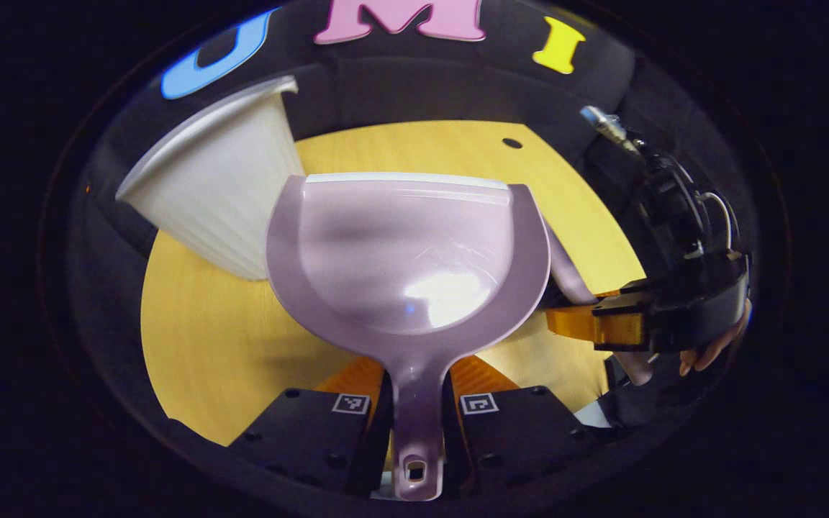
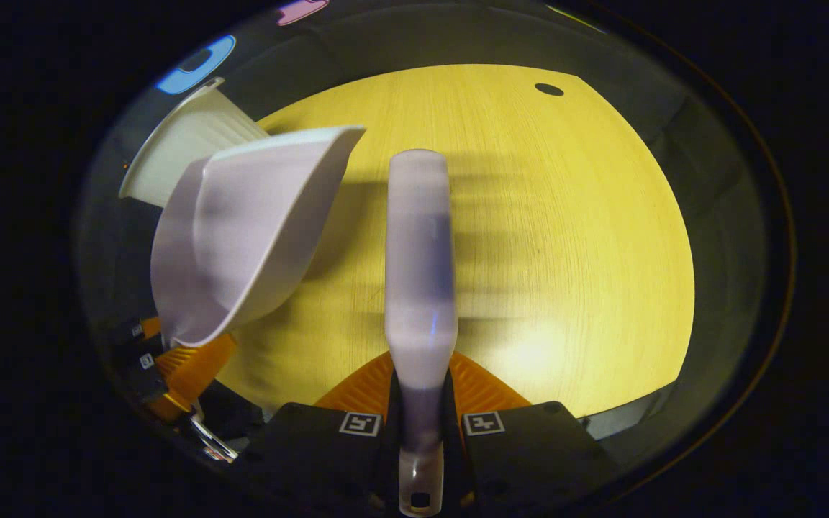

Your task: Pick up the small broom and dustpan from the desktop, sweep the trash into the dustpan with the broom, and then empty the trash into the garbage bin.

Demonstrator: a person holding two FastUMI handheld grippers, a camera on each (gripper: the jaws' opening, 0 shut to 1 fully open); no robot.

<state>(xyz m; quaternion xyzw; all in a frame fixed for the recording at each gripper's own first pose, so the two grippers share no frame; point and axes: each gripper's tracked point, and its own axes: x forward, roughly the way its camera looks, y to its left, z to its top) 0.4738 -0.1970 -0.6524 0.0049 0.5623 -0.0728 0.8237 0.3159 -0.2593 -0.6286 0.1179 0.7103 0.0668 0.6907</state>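
Holding the dustpan [image 1: 407,252] by its handle, left gripper [image 1: 414,403] clamped with both fingers pressed on the stem, pan raised off the desktop [image 1: 206,345] with its front lip pointing toward the garbage bin [image 1: 220,194]. Gripping the small broom [image 2: 420,273] the same way on the other side: right gripper [image 2: 420,421] closed on the handle, broom sticking straight out over bare wood (bristle end not distinguishable, head blurred). Seen from the left gripper view, right gripper [image 1: 587,320] just beside the pan's right edge, a hand [image 1: 717,349] wrapped behind it. Seen from the right gripper view, dustpan [image 2: 242,237] tilted, mouth turned up toward the garbage bin [image 2: 184,137] standing at the far left edge of the desktop [image 2: 565,216].

No trash discernible inside the pan or on the wood; probably at the emptying step, though cannot say whether anything remains to tip out.

Risks from here: tipping before the lip is over the bin's rim, scattering debris back onto the desktop; knocking the light bin with the pan's edge and toppling it off the table edge; clipping the broom against the pan, given how close the two tools sit; handle twisting in the fingers if tilted sharply.
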